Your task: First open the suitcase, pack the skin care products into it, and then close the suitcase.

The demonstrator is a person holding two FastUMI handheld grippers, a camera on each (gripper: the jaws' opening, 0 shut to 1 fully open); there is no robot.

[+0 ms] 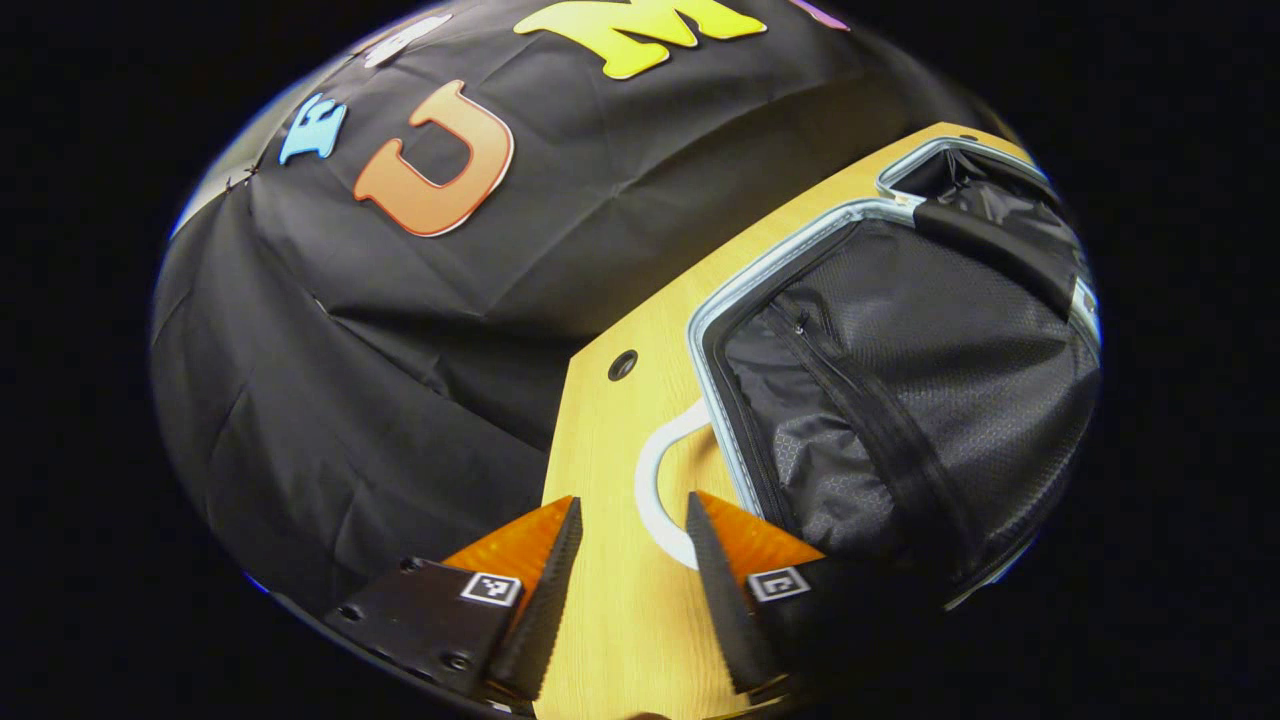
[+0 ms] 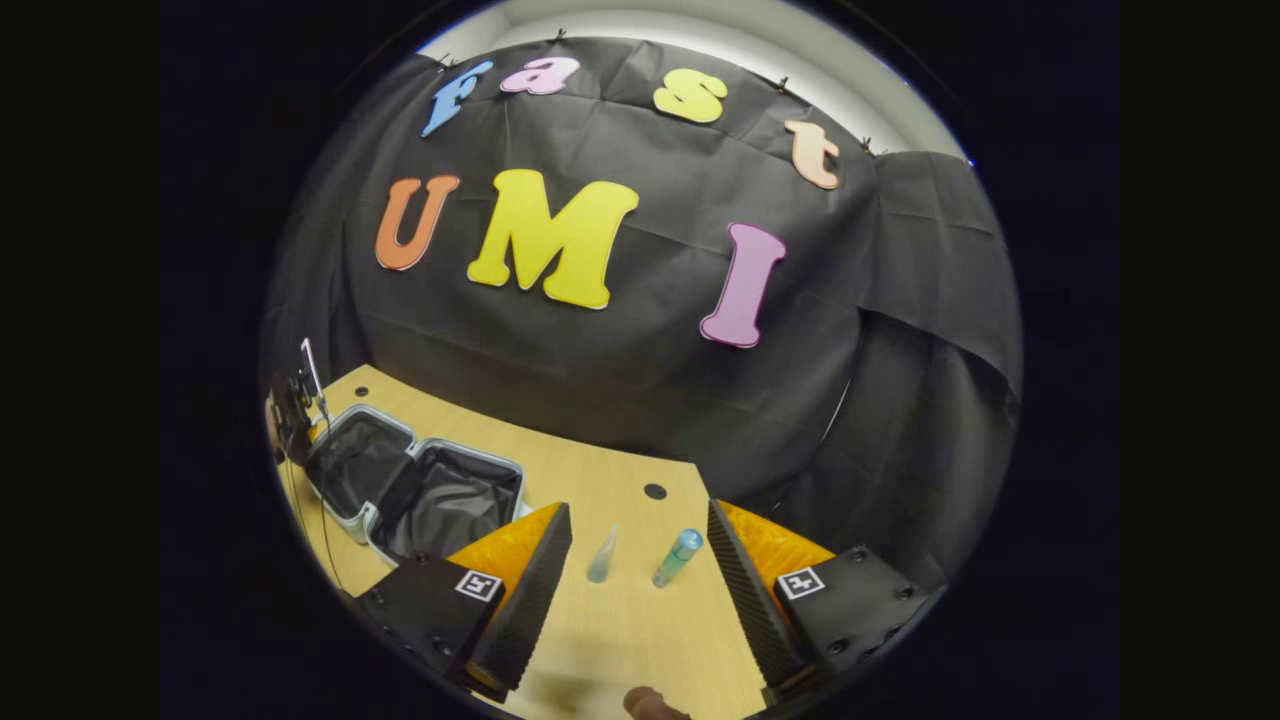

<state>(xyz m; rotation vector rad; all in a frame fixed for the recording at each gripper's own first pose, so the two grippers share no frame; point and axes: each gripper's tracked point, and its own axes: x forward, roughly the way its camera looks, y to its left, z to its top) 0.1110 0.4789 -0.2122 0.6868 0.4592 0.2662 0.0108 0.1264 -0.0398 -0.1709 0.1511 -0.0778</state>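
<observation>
pale grey hard-shell suitcase with black fabric lining (image 1: pixel 900 400) lies open flat on the light wooden table (image 1: pixel 620 600), both halves up, seen large at the right of the left gripper view and small at the far left of the right gripper view (image 2: pixel 415 495). its near half has a zipped mesh divider, and a white handle (image 1: pixel 655 490) curves off its side. left gripper (image 1: pixel 630 545) hovers over bare table just beside that handle, fingers spread wide, nothing between them. right gripper (image 2: pixel 640 555) hangs above the table well apart from the suitcase, also spread wide and empty. ahead of it, between its fingers in the view, lie two skin care items on the wood: a small clear tapered tube (image 2: pixel 603 556) and a blue-green bottle with a pale cap (image 2: pixel 678 556) (near each other, not touching). a small dark round hole in the tabletop (image 2: pixel 655 491) sits beyond them. the other gripper shows dimly at the far left past the suitcase (state there too small to tell).
</observation>
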